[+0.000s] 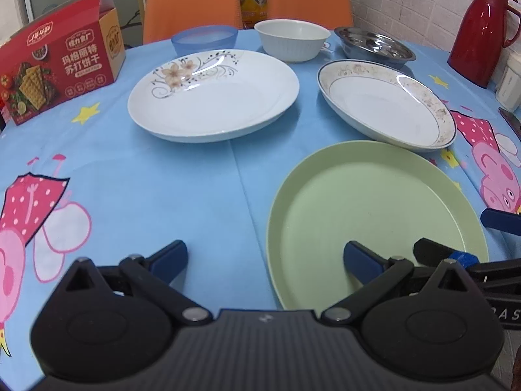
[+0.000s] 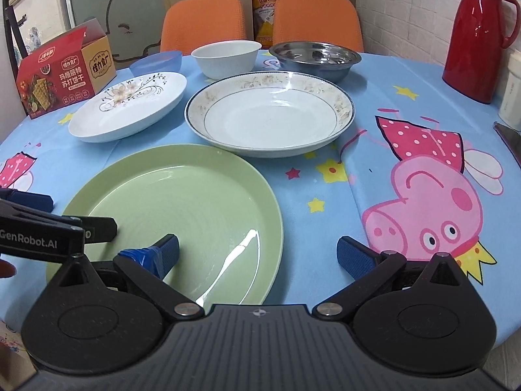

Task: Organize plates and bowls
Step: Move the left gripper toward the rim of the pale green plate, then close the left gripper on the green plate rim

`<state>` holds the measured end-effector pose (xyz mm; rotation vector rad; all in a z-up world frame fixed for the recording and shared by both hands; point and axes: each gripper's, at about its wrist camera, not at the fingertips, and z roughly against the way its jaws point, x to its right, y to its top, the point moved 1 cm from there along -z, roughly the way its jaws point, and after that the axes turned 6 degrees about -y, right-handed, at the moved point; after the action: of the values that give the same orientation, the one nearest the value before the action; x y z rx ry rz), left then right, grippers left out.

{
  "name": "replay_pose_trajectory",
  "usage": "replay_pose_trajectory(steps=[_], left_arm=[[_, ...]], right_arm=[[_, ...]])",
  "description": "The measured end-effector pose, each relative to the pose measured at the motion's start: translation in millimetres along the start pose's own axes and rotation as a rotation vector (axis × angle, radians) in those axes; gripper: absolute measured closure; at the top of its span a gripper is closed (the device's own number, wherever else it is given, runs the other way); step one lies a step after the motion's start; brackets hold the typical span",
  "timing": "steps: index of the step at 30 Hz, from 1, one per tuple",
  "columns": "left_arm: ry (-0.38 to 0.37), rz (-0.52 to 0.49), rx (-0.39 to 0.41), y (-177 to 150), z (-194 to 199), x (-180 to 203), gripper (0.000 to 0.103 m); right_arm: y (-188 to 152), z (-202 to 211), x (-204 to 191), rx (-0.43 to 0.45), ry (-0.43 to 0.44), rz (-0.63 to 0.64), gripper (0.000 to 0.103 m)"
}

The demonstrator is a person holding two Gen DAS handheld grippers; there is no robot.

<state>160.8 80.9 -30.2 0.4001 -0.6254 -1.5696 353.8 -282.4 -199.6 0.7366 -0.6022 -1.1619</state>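
Both claws open and empty; nothing is stacked yet.

Left claw point(image 1: 265, 262) hovers low at the green plate's point(image 1: 374, 215) near rim, right claw point(image 2: 259, 249) over that plate's right edge. Beyond lie the flowered plate point(image 1: 213, 94) at centre and the rimmed plate point(image 1: 386, 101) at right, then blue bowl point(image 1: 205, 39), white bowl point(image 1: 291, 40) and steel bowl point(image 1: 374, 47) at the top of the desk point(image 1: 146, 189), all apart; I judge all sorting remains.

A round table point(image 2: 325, 195) in blue cartoon cloth point(image 1: 146, 195) carries three plates, three bowls, a red jug point(image 2: 478, 36) and a cracker box point(image 1: 62, 65).
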Motion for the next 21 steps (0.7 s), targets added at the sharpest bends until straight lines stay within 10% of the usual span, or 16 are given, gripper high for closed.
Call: replay_pose_trajectory(steps=[9, 15, 21], left_arm=[[-0.016, -0.016, 0.031, -5, 4, 7, 0.006], [-0.108, -0.048, 0.04, -7, 13, 21, 0.057], [-0.073, -0.047, 0.042, -7, 15, 24, 0.059]], right_arm=[[-5, 4, -12, 0.039, 0.043, 0.031, 0.012], [-10, 6, -18, 0.075, 0.037, 0.03, 0.015], [-12, 12, -33, 0.075, 0.042, 0.036, 0.018]])
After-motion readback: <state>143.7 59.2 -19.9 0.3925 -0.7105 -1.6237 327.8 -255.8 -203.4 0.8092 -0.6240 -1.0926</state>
